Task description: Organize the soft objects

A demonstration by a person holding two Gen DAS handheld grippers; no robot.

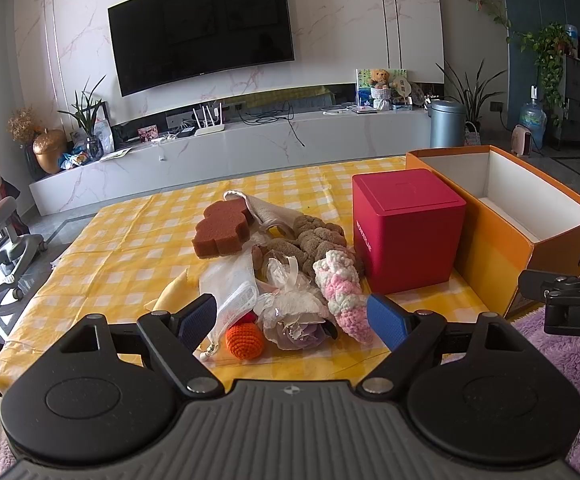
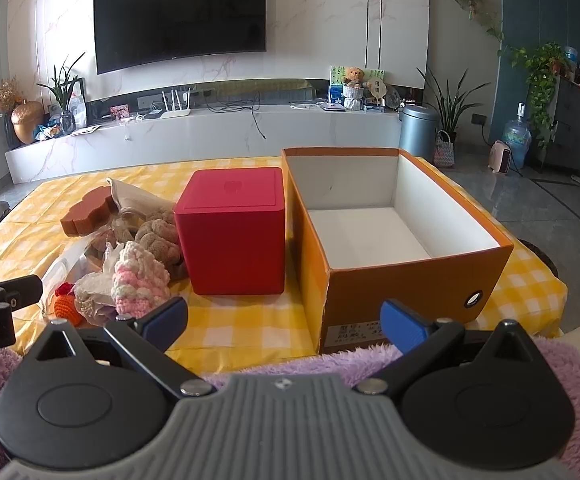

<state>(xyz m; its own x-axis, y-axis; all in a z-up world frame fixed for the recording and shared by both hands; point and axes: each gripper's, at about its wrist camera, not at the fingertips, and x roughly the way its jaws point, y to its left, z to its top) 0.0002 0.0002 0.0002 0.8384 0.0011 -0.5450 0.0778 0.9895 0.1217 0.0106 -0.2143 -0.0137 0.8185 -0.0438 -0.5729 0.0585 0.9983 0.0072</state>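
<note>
A heap of soft things lies on the yellow checked tablecloth (image 1: 130, 240): a brown sponge (image 1: 222, 230), a brown braided plush (image 1: 313, 240), a pink and white crochet cone (image 1: 343, 294), an orange crochet ball (image 1: 244, 340), a white mesh bag (image 1: 232, 294) and a wrapped fabric flower (image 1: 293, 316). My left gripper (image 1: 291, 320) is open just in front of the heap, empty. My right gripper (image 2: 284, 320) is open and empty before the open orange box (image 2: 389, 272), whose white inside holds nothing. The heap also shows in the right wrist view (image 2: 138, 276).
A closed red cube box (image 1: 405, 232) stands between the heap and the orange box (image 1: 509, 216). A purple fluffy cloth (image 2: 369, 360) lies at the near edge. The right gripper's side shows in the left view (image 1: 569, 300). A TV wall and cabinet are behind.
</note>
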